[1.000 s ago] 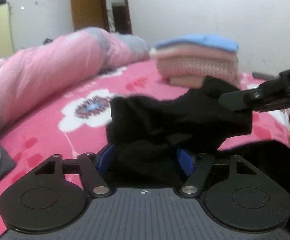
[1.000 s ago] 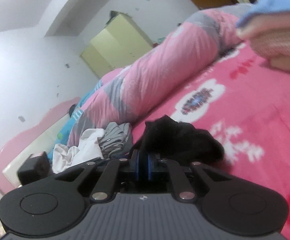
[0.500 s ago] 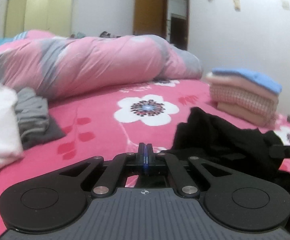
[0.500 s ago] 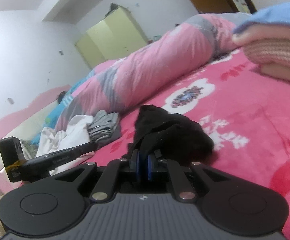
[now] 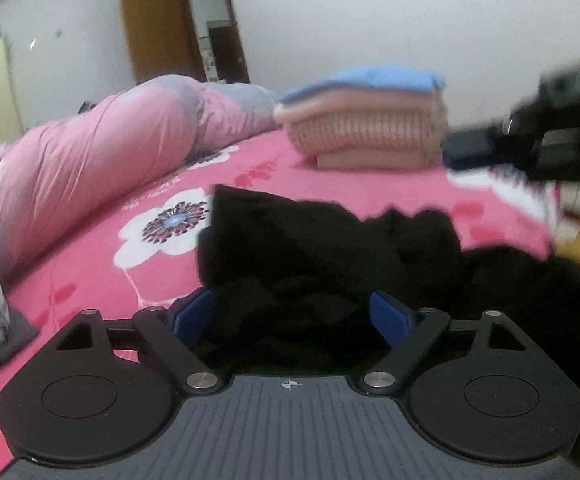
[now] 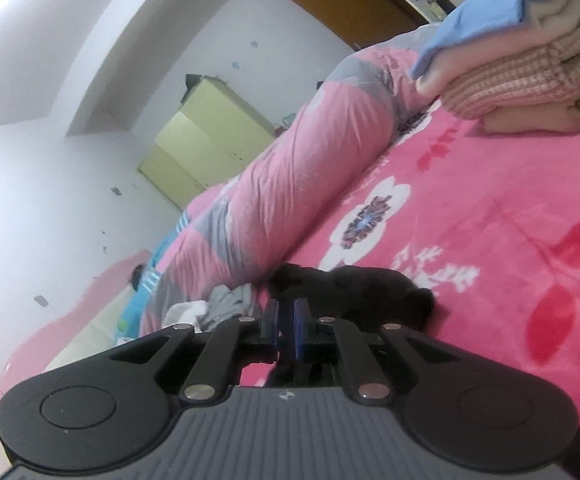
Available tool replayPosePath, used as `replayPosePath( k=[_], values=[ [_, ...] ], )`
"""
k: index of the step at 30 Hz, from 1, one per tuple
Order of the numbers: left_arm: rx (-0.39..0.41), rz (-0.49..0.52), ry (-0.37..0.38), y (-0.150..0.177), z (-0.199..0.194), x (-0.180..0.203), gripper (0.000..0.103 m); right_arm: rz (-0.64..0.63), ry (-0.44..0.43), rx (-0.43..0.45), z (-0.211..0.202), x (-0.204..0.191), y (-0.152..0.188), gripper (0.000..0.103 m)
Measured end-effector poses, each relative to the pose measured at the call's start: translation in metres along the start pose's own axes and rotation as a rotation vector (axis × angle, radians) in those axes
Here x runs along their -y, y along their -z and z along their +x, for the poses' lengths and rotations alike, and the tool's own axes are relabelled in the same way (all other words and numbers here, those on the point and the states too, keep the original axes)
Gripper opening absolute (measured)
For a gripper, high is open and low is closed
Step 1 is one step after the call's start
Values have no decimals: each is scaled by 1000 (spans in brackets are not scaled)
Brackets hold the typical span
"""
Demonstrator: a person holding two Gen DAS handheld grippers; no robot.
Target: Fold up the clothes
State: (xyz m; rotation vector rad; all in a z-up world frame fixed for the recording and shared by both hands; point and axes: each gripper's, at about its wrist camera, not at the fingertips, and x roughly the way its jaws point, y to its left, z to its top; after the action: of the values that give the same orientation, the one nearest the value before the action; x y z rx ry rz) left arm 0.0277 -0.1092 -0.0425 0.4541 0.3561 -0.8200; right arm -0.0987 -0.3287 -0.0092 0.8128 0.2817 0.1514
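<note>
Black garment (image 5: 330,248) lies crumpled on the pink floral bedspread (image 5: 370,192), bunched, no flat panel or clean fold line showing. Left gripper (image 5: 290,312) jaws spread wide, blue pads either side of a lump of black cloth at 6 o'clock in left view; cloth sits between the pads, but no clamp on it. Right gripper (image 6: 285,324) jaws nearly closed, only a thin gap; black cloth sits right at the pads, but whether it is pinched I cannot tell. In left view the right gripper shows blurred at 2 o'clock, raised above the bed.

Judgement: step is getting a hold on the garment to spread it or fold it. To do it well, close the left pads on a single edge or corner, not the whole wad, and pull the two holds apart so the fabric goes flat on the bed. Black on black hides seams, so hunt for a hem.

Edges and room: folded stack (image 5: 366,128), blue on top, sits at 1 o'clock in left view, well apart from the garment. Rolled pink quilt (image 5: 101,168) runs along 10 o'clock. Grey and white clothes (image 6: 217,306) heap at 9 o'clock in right view. Bed edge drops at 3 o'clock in left view. Open bedspread lies between garment, stack and quilt.
</note>
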Motion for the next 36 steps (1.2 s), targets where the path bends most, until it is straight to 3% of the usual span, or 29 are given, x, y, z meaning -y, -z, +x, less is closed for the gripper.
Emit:
replayPosePath(
  k=[4, 5, 8, 12, 14, 16, 18, 22, 25, 30, 36],
  values=[
    [-18, 58, -15, 1, 12, 14, 72, -25, 48, -21, 3, 3, 3, 10],
    [-17, 63, -14, 0, 12, 14, 71, -41, 59, -32, 5, 3, 4, 15],
    [-13, 83, -14, 0, 11, 16, 70, -147, 100, -58, 22, -4, 5, 47],
    [-16, 120, -12, 2, 9, 18, 70, -276, 149, -97, 51, -8, 8, 47],
    [-31, 135, -11, 5, 8, 21, 70, -314, 162, -127, 65, -6, 9, 46],
    [-43, 147, -5, 7, 8, 24, 70, -341, 167, -154, 76, -3, 10, 39],
    [-52, 162, 1, 9, 6, 27, 71, -317, 154, -120, 68, 0, 5, 5],
    [-48, 189, -5, 10, 0, 31, 78, -271, 129, -52, 52, 5, -3, 4],
    [-23, 148, -7, 5, -7, 24, 79, -231, 109, 1, 39, 10, -10, 4],
    [-21, 85, 1, -4, -2, 13, 80, -58, 23, 95, 9, 30, -28, 4],
    [-20, 5, 76, -14, 7, 15, 80, 36, -73, 174, -11, 37, -35, 4]
  ],
)
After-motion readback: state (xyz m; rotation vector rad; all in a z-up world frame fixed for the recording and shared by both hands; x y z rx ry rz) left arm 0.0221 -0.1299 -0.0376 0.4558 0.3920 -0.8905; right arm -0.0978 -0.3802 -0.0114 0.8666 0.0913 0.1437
